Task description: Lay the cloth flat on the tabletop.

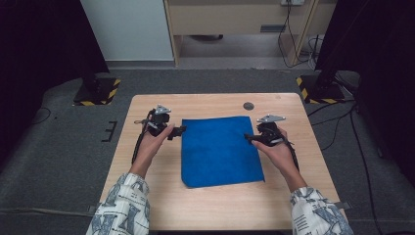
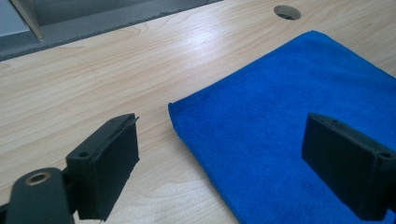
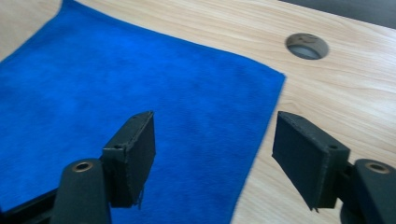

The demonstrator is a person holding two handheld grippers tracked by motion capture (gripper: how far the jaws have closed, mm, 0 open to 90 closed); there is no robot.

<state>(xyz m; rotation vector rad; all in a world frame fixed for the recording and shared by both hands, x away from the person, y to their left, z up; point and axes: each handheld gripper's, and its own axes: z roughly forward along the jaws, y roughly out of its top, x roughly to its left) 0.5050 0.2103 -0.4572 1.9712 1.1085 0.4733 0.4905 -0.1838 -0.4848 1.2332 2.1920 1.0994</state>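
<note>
High view: hands flank cloth point(image 1: 220, 149).

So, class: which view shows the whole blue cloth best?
The high view: the cloth lies flat, all four edges visible. The left gripper view shows one corner; the right gripper view shows another corner and edge.

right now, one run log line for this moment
scene: blue cloth flat on table | left gripper: open at cloth's left edge | right gripper: open at right edge | held: nothing
</note>
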